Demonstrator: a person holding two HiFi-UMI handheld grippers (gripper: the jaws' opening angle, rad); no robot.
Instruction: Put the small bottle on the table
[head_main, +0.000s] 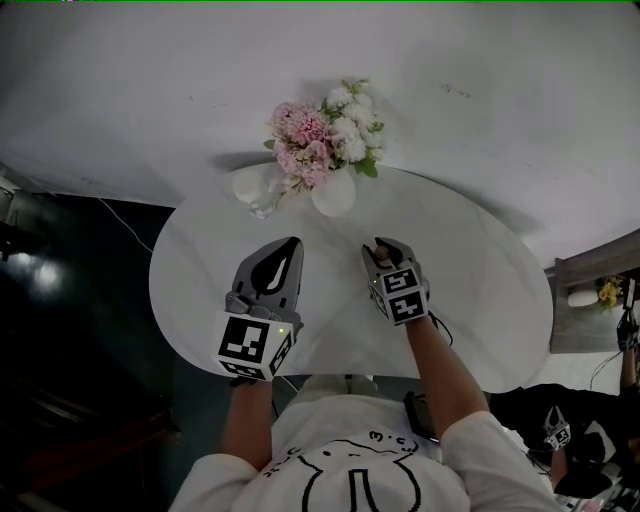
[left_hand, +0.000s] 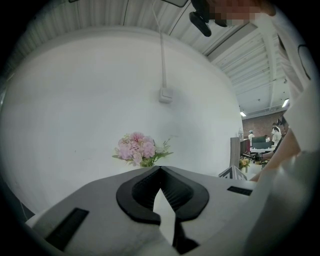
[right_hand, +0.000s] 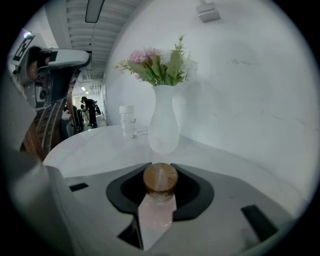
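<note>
Nearest: right gripper (right_hand: 161, 166) jaws clamped on the small bottle (right_hand: 159, 207). It has a clear body and a wooden cap, sits between both pads with the cap at the tips, and is over the white table (head_main: 480, 300). The left gripper (left_hand: 160, 170) is closed with nothing in it. Ahead, centre frame, is a white vase (right_hand: 163, 125) with pink flowers (right_hand: 155, 62). A clear glass jar (right_hand: 127, 120) stands left of it. Both are apart from the bottle, with a white wall (right_hand: 240, 90) behind.

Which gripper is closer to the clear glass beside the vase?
Left. The left gripper sits just short of the clear glass; the right gripper, holding the small bottle, is farther off to its right, past the vase.
</note>
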